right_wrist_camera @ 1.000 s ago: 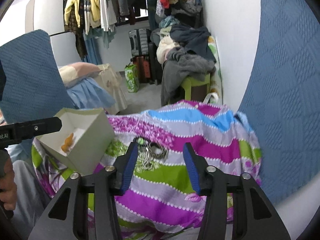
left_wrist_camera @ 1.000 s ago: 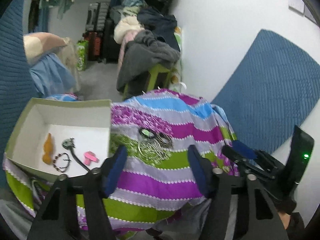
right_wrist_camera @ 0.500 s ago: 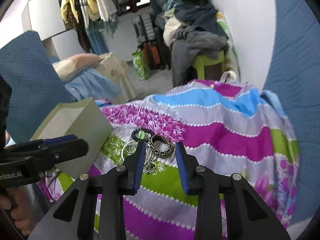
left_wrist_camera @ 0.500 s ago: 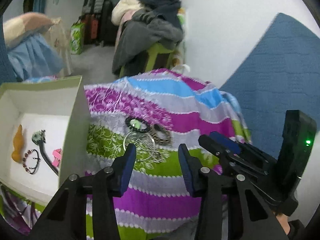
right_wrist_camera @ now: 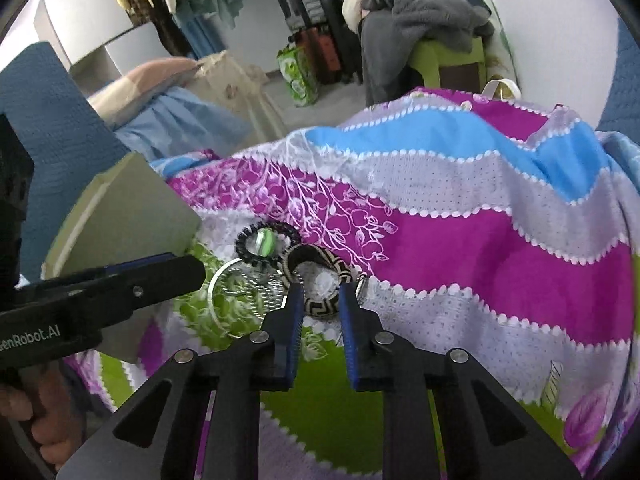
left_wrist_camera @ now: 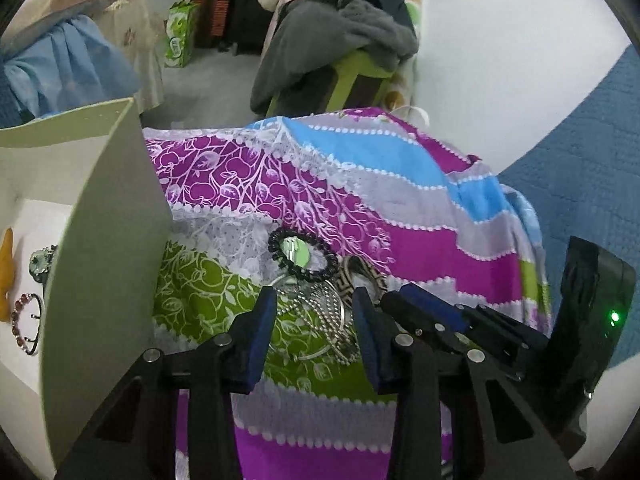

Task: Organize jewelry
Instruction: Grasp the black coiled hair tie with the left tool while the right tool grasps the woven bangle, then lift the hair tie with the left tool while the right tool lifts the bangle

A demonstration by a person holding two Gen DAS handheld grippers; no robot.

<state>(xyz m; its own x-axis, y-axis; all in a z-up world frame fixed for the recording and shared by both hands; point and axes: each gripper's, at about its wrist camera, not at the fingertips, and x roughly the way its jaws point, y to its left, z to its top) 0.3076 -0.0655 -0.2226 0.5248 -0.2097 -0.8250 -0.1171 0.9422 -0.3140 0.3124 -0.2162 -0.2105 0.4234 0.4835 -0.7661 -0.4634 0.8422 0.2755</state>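
On the tabletop, draped in a striped cloth of magenta, blue, grey and green, a small heap of jewelry is left to sort: a black beaded bracelet with a green centre, a black-and-cream patterned woven bangle, and a silver wire hoop hung with bead chains. They lie touching and partly overlapping.

Beside the heap stands an open pale green cardboard box with a white floor. By the left wrist view it already holds a dark red bead bracelet, an orange piece and a greenish metal ornament, so the sorting looks partly done, with at least three pieces to go.

The left tongs stand about half open and have just been closing; the silver hoop shows between them, but no pad presses on it. The right tongs are nearly closed, having just narrowed too, and the near edge of the woven bangle sits in the gap. Whether the pads grip it yet cannot be told.

Room is tight. The two tongs work side by side over the same heap, the box wall rises just beside the left tongs, and the tangled chains may drag neighbours along. To the right the cloth lies open and free.
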